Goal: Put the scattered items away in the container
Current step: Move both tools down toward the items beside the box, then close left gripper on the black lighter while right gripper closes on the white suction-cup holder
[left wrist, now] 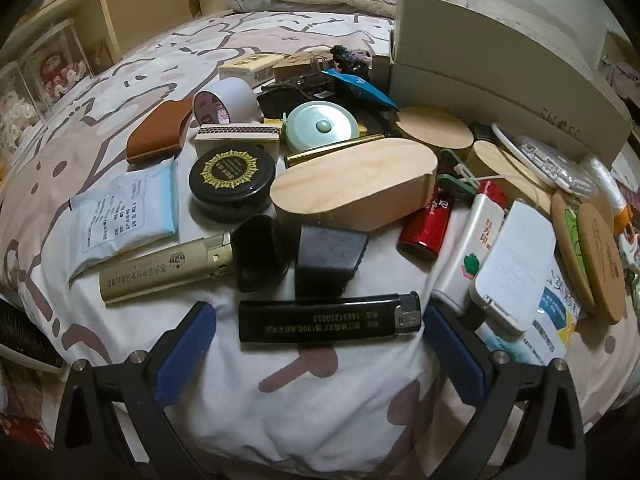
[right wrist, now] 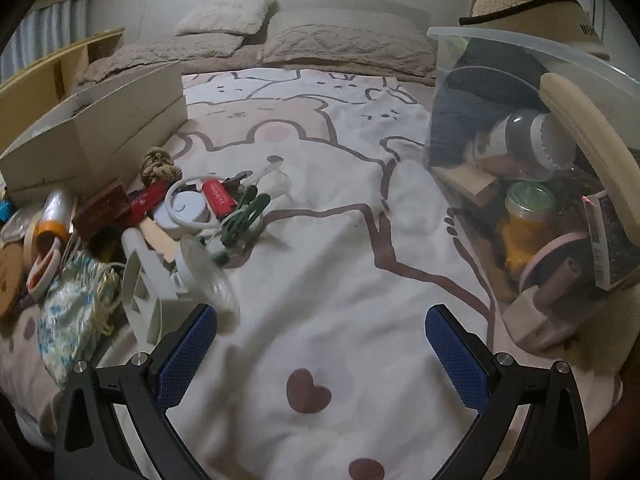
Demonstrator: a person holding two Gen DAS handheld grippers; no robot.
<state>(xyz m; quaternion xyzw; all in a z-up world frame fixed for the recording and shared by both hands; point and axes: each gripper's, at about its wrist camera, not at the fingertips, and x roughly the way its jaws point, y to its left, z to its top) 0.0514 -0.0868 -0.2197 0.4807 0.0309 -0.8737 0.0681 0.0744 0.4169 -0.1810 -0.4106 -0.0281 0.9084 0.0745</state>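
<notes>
Small items lie scattered on a bear-print bedspread [left wrist: 320, 392]. In the left wrist view a black lighter [left wrist: 329, 317] lies crosswise between the tips of my open left gripper [left wrist: 320, 320], not clamped. Beyond it sit a dark sponge block [left wrist: 330, 260], a gold lighter [left wrist: 164, 268], a black round tin [left wrist: 233, 176], an oval wooden box [left wrist: 352, 184] and a red lighter [left wrist: 426, 224]. In the right wrist view my right gripper [right wrist: 320, 328] stands open over bare bedspread with nothing in it. A clear plastic container [right wrist: 532, 184] at the right holds jars and other things.
A beige cardboard box [left wrist: 500, 80] stands behind the pile, also in the right wrist view as the box [right wrist: 100, 132] at the left. A white cable coil [right wrist: 188, 208], green clips [right wrist: 248, 212] and a floral pouch [right wrist: 72, 308] lie left. Pillows [right wrist: 344, 44] line the headboard.
</notes>
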